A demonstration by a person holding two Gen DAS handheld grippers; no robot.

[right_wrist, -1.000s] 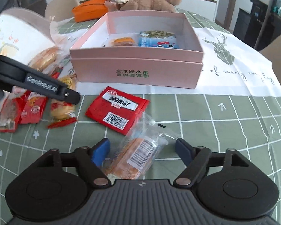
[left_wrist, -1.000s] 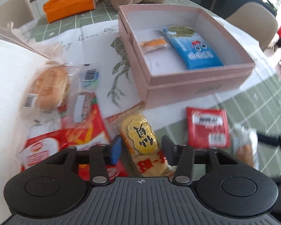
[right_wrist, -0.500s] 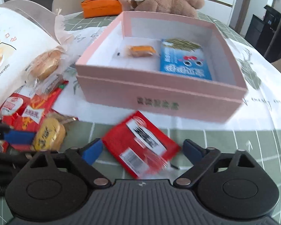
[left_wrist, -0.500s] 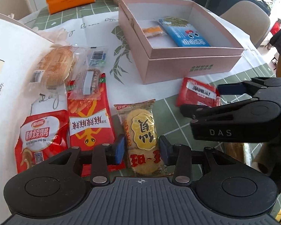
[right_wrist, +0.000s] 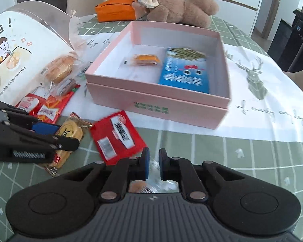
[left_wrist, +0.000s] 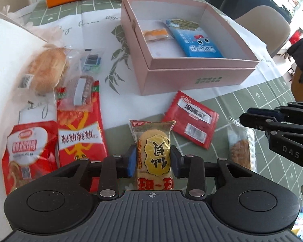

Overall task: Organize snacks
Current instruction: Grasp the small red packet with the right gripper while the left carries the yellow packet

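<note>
My left gripper [left_wrist: 153, 161] is shut on a yellow rice-cracker pack [left_wrist: 152, 151], low over the green tablecloth; it also shows in the right wrist view [right_wrist: 69, 135]. My right gripper [right_wrist: 152, 164] is shut on a clear-wrapped pastry [right_wrist: 151, 183], seen in the left wrist view [left_wrist: 241, 147] under its fingers. The open pink box [left_wrist: 198, 80] holds a blue snack pack [left_wrist: 196, 40] and a small orange snack [left_wrist: 155, 34]. A red sachet [left_wrist: 192, 119] lies in front of the box.
Left of the box lie a bun in clear wrap [left_wrist: 44, 70], a small clear pack [left_wrist: 80, 90] and two red packs [left_wrist: 78, 129], [left_wrist: 28, 151]. A white gift bag [right_wrist: 20, 50], an orange pouch [right_wrist: 117, 10] and a plush bear [right_wrist: 181, 10] stand around.
My left gripper's fingers have closed on the rice-cracker pack. My right gripper has closed on the clear-wrapped pastry and shifted right.
</note>
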